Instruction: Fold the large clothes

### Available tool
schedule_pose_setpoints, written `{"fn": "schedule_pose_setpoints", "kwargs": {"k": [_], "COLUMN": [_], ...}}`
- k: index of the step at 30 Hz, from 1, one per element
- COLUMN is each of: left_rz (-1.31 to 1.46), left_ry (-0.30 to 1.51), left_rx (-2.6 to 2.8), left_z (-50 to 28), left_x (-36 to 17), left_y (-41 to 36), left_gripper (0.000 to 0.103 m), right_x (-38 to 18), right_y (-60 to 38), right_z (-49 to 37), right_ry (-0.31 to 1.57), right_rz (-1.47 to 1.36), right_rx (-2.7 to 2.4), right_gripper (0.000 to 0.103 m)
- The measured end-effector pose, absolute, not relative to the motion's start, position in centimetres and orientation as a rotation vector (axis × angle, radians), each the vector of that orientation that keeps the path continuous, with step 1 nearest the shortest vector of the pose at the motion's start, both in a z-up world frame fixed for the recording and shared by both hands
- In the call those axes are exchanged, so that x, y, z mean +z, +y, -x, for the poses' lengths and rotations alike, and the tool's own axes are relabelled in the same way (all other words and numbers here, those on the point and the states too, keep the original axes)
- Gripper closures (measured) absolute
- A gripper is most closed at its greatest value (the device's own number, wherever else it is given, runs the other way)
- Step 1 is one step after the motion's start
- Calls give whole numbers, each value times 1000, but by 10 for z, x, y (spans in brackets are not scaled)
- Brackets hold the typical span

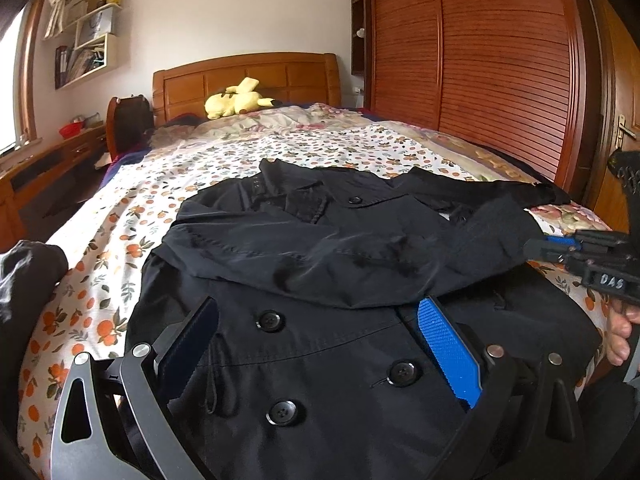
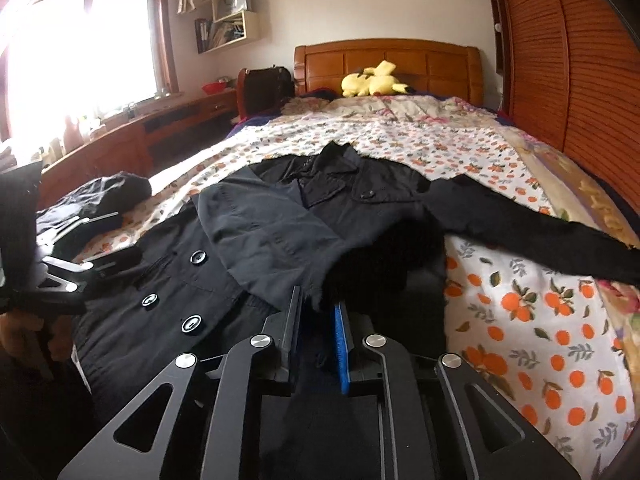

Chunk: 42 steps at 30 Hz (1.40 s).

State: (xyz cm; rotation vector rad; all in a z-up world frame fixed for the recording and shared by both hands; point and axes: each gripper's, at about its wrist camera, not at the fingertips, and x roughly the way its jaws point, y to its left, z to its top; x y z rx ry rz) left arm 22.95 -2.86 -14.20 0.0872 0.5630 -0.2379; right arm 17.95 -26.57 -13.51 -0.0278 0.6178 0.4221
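The black coat (image 1: 320, 280) lies front-up on the flowered bedspread (image 2: 540, 320) near the foot of the bed, collar toward the headboard, one sleeve (image 2: 272, 240) already laid across its chest and the other sleeve (image 2: 540, 232) stretched out to the side. The likeliest slip from here is that the crossed sleeve slides back off or drags — its cuff sits right at the tips of the right gripper (image 2: 318, 304), whose jaws stand nearly together with only a narrow gap, and whether the pads grip the cuff I cannot tell. Any pull with cloth snagged would wrinkle the fold. The left gripper (image 1: 316, 336) hovers low over the buttoned front, jaws wide with nothing between them. Both point forward and tilt downward toward the bed; a bit of a hand (image 1: 620, 340) shows behind the right one.
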Motion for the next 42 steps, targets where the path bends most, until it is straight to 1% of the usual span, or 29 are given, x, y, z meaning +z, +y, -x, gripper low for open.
{"fn": "schedule_pose_setpoints", "kwargs": {"k": [5, 10, 17, 22, 27, 34, 42], "left_rz": [-95, -98, -107, -119, -100, -129, -113], "left_ry": [563, 555, 552, 550, 544, 512, 491], "left_rx": [-249, -264, -282, -290, -298, -282, -269], "left_z": [-233, -234, -234, -229, -221, -217, -245], "left_x": [-145, -147, -152, -150, -135, -109, -101], "left_y": [-38, -46, -57, -63, -62, -64, -59], "left_gripper": [2, 2, 2, 2, 3, 2, 3], "right_x": [-121, -116, -142, -174, -193, -195, -196], "right_y": [-277, -277, -255, -250, -258, -260, -258], "right_z": [-176, -190, -231, -248, -255, -253, -253], "right_ry": [566, 556, 644, 729, 787, 794, 786], "right_rz": [37, 51, 135, 188, 158, 151, 161], "right_rx": [407, 410, 428, 418, 423, 430, 422], "right_gripper": [89, 79, 79, 70, 68, 68, 68]}}
